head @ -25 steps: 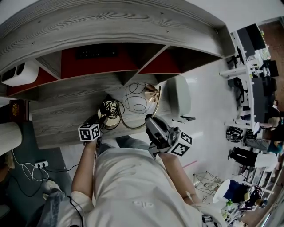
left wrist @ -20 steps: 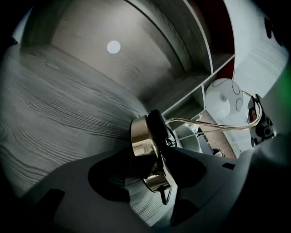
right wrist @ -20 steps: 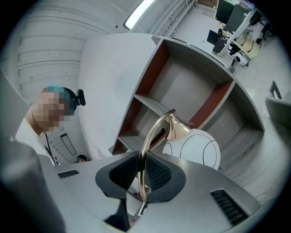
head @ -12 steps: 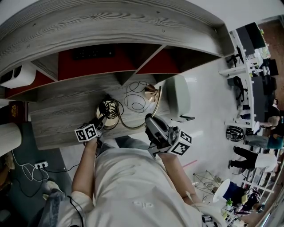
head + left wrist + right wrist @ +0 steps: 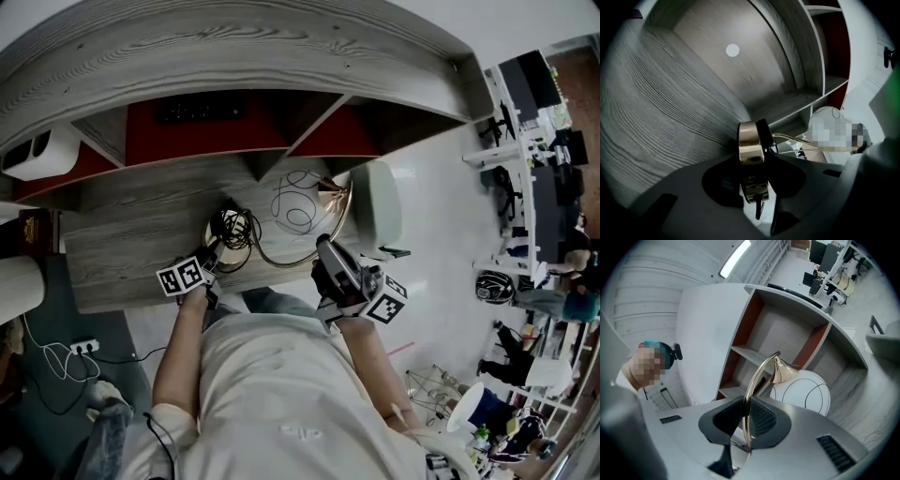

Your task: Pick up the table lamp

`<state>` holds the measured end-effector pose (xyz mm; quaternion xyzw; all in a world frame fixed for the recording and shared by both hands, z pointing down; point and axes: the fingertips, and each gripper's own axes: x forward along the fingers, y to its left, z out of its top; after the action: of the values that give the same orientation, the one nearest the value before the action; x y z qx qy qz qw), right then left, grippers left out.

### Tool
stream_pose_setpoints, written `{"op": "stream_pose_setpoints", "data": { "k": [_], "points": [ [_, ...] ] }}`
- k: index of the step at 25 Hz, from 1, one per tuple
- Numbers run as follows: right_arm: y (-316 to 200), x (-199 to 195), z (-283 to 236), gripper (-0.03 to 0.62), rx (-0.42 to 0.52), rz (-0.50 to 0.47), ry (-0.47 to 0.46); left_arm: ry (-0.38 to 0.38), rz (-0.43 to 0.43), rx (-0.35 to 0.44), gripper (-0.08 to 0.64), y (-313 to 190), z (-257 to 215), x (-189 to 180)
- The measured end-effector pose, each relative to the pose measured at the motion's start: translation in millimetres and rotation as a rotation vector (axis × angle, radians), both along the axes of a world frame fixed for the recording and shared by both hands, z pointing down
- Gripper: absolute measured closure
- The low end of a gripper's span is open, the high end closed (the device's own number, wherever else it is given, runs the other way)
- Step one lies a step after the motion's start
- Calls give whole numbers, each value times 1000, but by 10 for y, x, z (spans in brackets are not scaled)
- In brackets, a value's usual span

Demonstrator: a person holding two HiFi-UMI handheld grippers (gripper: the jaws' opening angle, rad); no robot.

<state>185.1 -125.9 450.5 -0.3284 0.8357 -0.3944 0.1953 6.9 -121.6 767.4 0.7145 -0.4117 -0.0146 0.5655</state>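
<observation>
Table lamp [image 5: 300, 199] is at the front edge of the grey wood desk [image 5: 131, 234]. It's got a white globe shade [image 5: 801, 392] with thin black loopy lines, a shiny brass arched arm [image 5: 755, 380], and a round brass base [image 5: 751, 143] with black cord [image 5: 234, 228] bundled on it. Right gripper [image 5: 323, 251] is pinched tight on the arm. Left gripper [image 5: 214, 255] jaws are closing on the base's rim, pads up against it.

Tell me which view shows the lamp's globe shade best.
Right gripper view: the globe shade is close, its black lines clear. Head view shows it small from above; left gripper view, only a blurred edge.
</observation>
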Motion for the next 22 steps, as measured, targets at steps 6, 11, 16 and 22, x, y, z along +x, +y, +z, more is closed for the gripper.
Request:
{"op": "stream_pose_setpoints", "data": {
  "k": [6, 11, 16, 22],
  "points": [
    [-69, 142, -87, 520, -15, 3, -17, 0, -18, -7, 420, -39, -135, 53],
    [-51, 23, -46, 519, -27, -15, -64, -7, -48, -2, 422, 39, -166, -178],
    [-39, -113, -69, 520, -31, -56, -106, -23, -90, 1, 423, 143, -249, -401],
    [-25, -323, -119, 520, -44, -110, -150, -49, -150, 4, 423, 295, -391, -716]
  ]
}}
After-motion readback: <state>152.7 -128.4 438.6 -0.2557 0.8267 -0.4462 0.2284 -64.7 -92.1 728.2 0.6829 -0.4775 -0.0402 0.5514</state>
